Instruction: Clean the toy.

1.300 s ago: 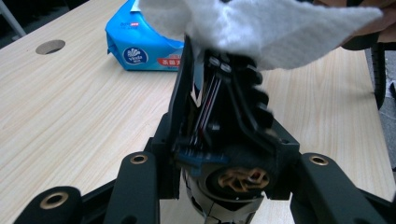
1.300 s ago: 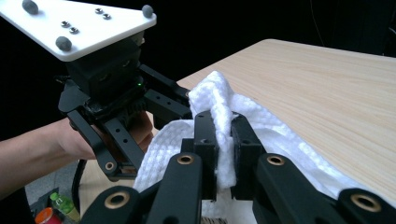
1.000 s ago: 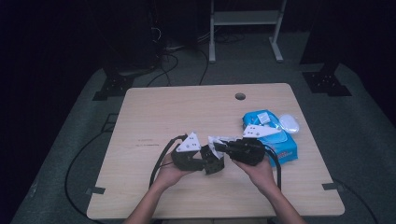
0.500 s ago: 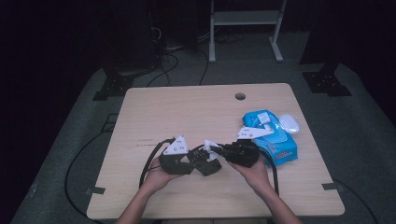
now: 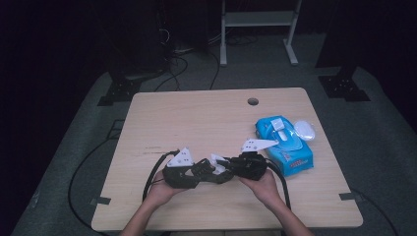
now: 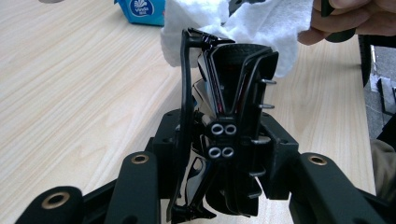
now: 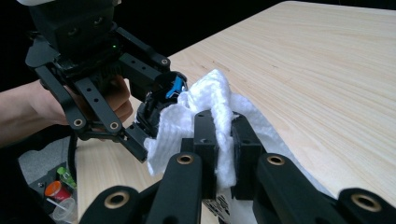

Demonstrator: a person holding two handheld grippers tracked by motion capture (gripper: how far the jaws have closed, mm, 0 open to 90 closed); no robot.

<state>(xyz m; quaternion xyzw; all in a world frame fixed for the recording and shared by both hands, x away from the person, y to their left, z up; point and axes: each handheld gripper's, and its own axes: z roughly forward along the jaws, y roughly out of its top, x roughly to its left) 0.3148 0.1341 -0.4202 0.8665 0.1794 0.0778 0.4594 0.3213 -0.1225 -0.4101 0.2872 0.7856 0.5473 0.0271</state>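
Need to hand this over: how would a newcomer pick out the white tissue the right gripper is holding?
Start at the wooden table and go to its near edge, where two hands bring two black grippers together. The tissue is the crumpled white sheet pinched in the right gripper, pressed against the black object in the left gripper. The blue tissue pack lies apart, farther right.

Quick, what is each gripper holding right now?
Left gripper: jaws shut on a black object, hard to tell what.
Right gripper: jaws shut on a white wipe.
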